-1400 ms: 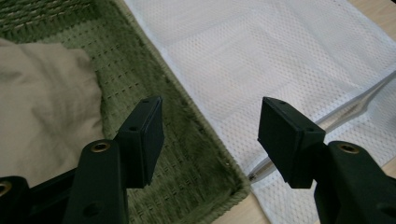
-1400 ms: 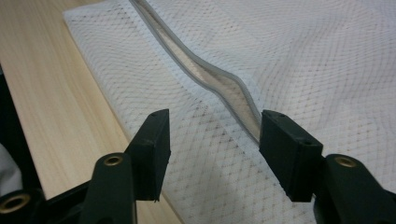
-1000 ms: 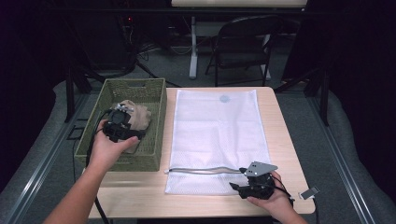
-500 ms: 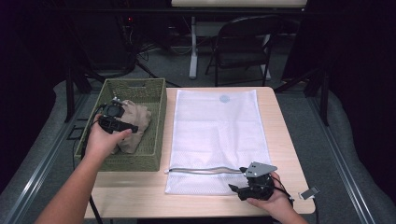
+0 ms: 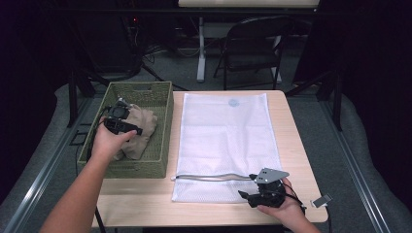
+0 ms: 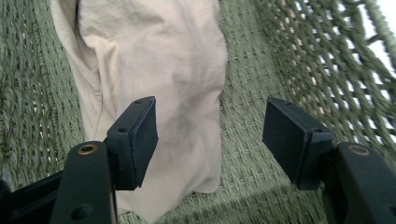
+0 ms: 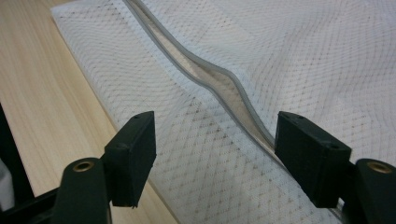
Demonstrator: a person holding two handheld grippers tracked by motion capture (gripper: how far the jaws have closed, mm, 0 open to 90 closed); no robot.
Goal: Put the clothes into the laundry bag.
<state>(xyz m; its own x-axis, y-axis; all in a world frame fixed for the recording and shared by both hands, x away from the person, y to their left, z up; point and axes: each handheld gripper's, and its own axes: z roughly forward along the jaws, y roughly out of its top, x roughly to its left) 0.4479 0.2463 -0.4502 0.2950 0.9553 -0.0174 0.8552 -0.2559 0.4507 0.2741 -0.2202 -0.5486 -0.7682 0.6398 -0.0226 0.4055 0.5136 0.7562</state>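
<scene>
Two wide-open, empty claws: left claw (image 6: 210, 140) over beige cloth (image 6: 154, 84) in basket (image 5: 160, 131) (could snag weave), right claw (image 7: 215, 158) w/ mesh bag (image 7: 280, 70) at surface's near edge.

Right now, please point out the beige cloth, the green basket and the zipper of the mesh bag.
beige cloth (image 6: 159, 70), left gripper view, its middle.
green basket (image 5: 138, 169), high view, near wall.
zipper (image 7: 212, 74), right gripper view, raised bend.

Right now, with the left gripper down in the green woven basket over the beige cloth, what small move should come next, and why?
Probably lower the left gripper a little onto the beige crumpled cloth and close. Its jaws stand open, one pad over the cloth and the other over the green woven basket floor, gripping nothing. The right gripper waits open at the white mesh bag, whose grey zipper opening gapes.
</scene>
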